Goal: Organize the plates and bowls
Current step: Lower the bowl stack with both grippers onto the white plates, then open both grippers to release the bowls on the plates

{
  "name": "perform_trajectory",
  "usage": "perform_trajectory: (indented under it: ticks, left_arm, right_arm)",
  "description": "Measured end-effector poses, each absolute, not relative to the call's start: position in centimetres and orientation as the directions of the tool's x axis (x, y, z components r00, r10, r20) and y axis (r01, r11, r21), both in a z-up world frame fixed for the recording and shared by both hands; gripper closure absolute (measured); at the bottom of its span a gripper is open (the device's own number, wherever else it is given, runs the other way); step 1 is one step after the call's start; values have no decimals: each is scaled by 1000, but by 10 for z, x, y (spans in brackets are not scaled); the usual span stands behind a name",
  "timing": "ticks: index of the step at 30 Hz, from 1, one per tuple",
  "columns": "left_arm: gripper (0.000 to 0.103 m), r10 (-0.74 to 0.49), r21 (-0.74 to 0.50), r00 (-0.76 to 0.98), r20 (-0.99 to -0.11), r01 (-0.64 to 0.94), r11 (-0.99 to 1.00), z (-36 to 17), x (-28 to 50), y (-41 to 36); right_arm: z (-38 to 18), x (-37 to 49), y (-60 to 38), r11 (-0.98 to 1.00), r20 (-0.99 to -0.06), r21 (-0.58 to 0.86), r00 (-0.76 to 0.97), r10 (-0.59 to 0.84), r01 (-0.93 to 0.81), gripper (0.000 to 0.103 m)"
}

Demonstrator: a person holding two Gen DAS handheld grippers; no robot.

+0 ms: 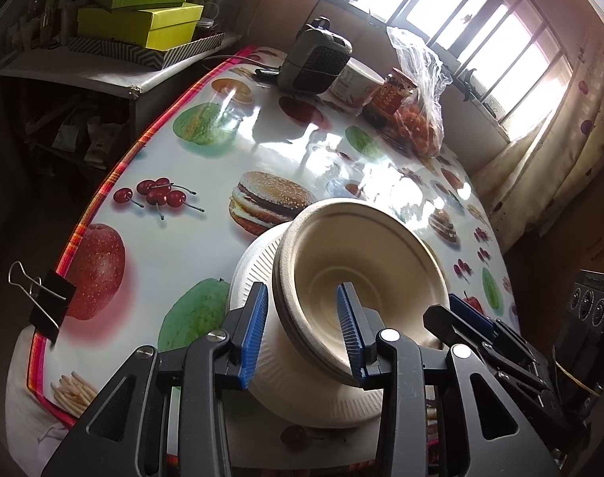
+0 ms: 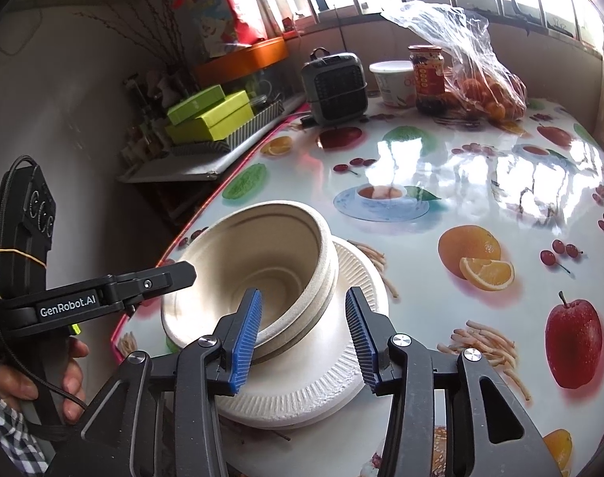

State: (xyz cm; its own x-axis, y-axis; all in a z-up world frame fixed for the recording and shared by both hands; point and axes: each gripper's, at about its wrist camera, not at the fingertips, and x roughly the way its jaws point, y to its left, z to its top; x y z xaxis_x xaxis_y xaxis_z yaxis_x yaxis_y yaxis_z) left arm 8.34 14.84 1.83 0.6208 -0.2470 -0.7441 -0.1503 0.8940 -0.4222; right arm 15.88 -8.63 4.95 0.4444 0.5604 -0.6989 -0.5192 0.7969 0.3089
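Note:
A short stack of beige paper bowls [image 1: 357, 262] [image 2: 262, 262] sits on a white ridged paper plate [image 1: 258, 270] [image 2: 357, 361] near the table's front edge. My left gripper [image 1: 303, 334] is open, its jaws straddling the near rim of the bowls, one finger inside and one outside. My right gripper [image 2: 302, 346] is open and straddles the opposite rim the same way. The right gripper [image 1: 465, 318] shows at the right in the left wrist view, and the left gripper [image 2: 170, 274] shows at the left in the right wrist view.
The table [image 1: 206, 206] [image 2: 480, 198] has a glossy fruit-print cover. At its far end stand a small grey heater [image 1: 315, 59] [image 2: 335, 87], a white tub [image 2: 391, 81], a red-labelled jar [image 1: 389, 97] [image 2: 429, 77] and a plastic bag of oranges [image 1: 421, 119] [image 2: 480, 83]. Green boxes [image 1: 138, 16] sit on a side shelf.

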Motion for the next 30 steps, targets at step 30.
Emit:
perform_trajectory:
  ticks: [30]
  left_arm:
    - [57,-31,-197,708,-706,-154,968,13,12,137]
  right_arm:
    - [46,98,-123,814,-643,200,554,529,-545,45]
